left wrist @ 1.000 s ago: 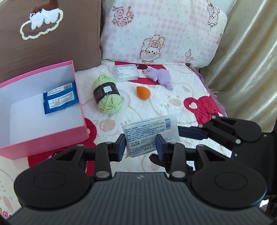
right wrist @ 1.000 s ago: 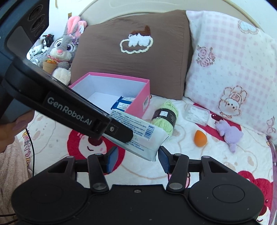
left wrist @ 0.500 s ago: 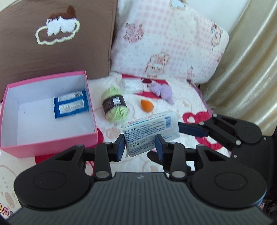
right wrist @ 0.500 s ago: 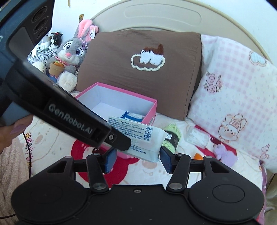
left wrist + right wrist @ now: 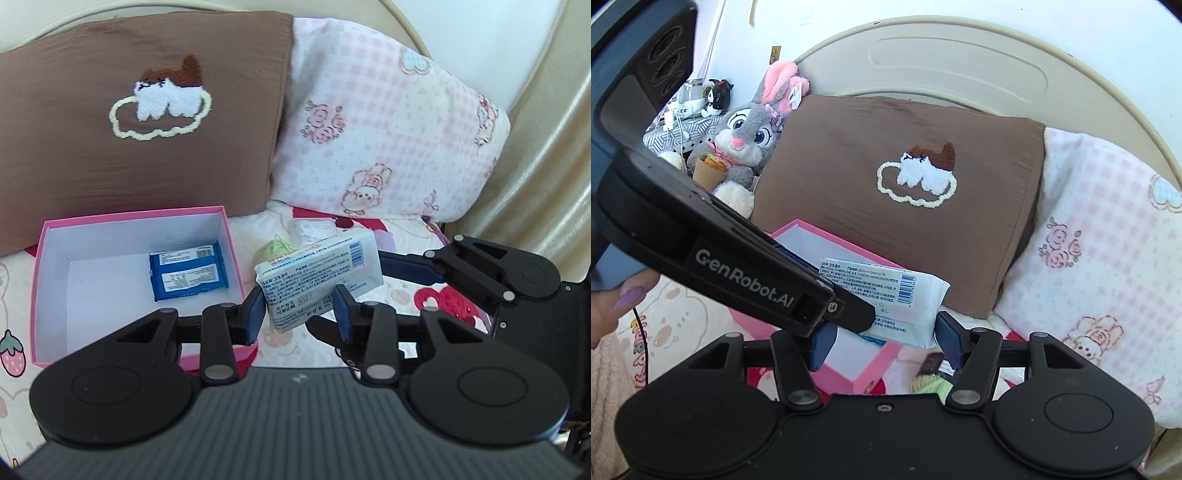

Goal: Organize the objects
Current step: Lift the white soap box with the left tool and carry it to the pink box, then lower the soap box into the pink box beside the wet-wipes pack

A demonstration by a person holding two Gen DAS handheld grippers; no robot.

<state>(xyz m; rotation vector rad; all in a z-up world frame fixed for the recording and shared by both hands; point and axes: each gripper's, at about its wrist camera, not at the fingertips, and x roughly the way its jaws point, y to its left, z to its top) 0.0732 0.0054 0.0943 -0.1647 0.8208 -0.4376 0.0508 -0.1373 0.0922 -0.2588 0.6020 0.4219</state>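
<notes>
The left gripper (image 5: 299, 308) pinches the lower edge of a white tissue pack (image 5: 319, 275) between its blue pads, holding it in the air, tilted, with the barcode end raised toward the right. The right gripper (image 5: 884, 341) stands around the same pack (image 5: 886, 299); its jaws have just been opening, and its right pad sits just beside the pack's corner while the left pad is partly hidden behind the left gripper's body, so contact cannot be confirmed; it reads as spread. The pack hangs above the patterned bedspread (image 5: 399, 229), just right of an open pink box (image 5: 44, 258). Inside the box a blue packet (image 5: 188, 269) lies flat against the far right wall. A green yarn ball (image 5: 273, 249) and a clear plastic case (image 5: 314, 230) lie behind the pack, partly hidden. A brown pillow (image 5: 147, 122) and a pink checked pillow (image 5: 388, 129) stand against the headboard. In the right wrist view, a grey plush rabbit (image 5: 746, 136) sits left of the brown pillow, and a hand (image 5: 613, 306) grips the left gripper's handle.
</notes>
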